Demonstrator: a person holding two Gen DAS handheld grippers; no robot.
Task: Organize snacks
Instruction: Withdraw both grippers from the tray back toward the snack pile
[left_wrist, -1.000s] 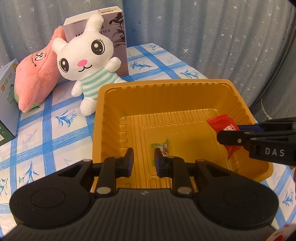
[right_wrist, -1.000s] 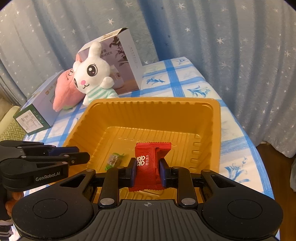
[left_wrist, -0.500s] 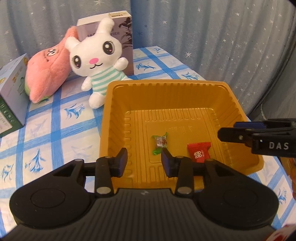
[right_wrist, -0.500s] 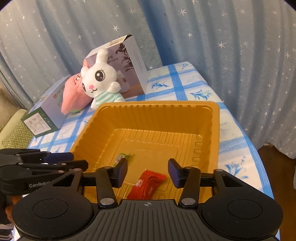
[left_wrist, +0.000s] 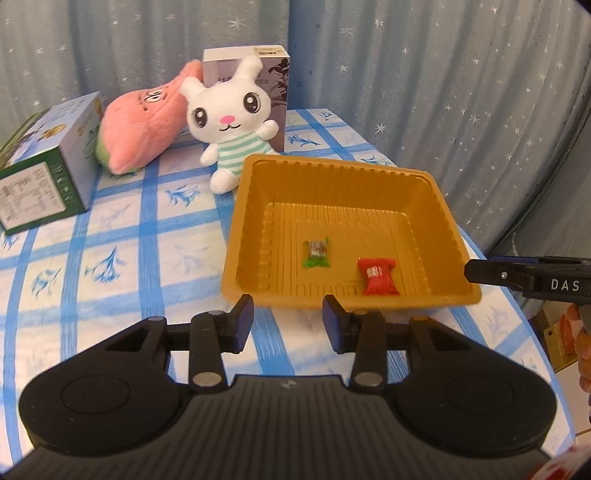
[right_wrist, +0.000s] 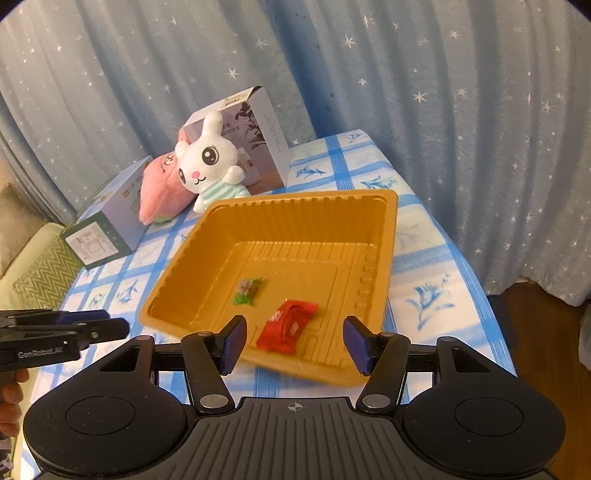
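Note:
An orange plastic tray (left_wrist: 448, 218) (right_wrist: 384, 258) sits on the blue checked tablecloth. Inside it lie a small green-wrapped candy (left_wrist: 316, 253) (right_wrist: 248, 291) and a red snack packet (left_wrist: 377, 276) (right_wrist: 288, 325). My left gripper (left_wrist: 288, 326) is open and empty, just in front of the tray's near rim. My right gripper (right_wrist: 293, 341) is open and empty, above the tray's near edge with the red packet lying between and beyond its fingers. The right gripper's side shows at the right of the left wrist view (left_wrist: 524, 278); the left gripper shows at the left of the right wrist view (right_wrist: 62, 330).
A white rabbit plush (left_wrist: 231, 118) (right_wrist: 210, 162), a pink plush (left_wrist: 142, 122) and two boxes (left_wrist: 44, 162) (left_wrist: 255, 74) stand behind and left of the tray. A starred blue curtain (right_wrist: 443, 92) hangs behind. The table edge drops off at the right (right_wrist: 491, 332).
My right gripper opened and let the red packet drop into the tray. Both grippers pulled back from the tray; the left one opened wider.

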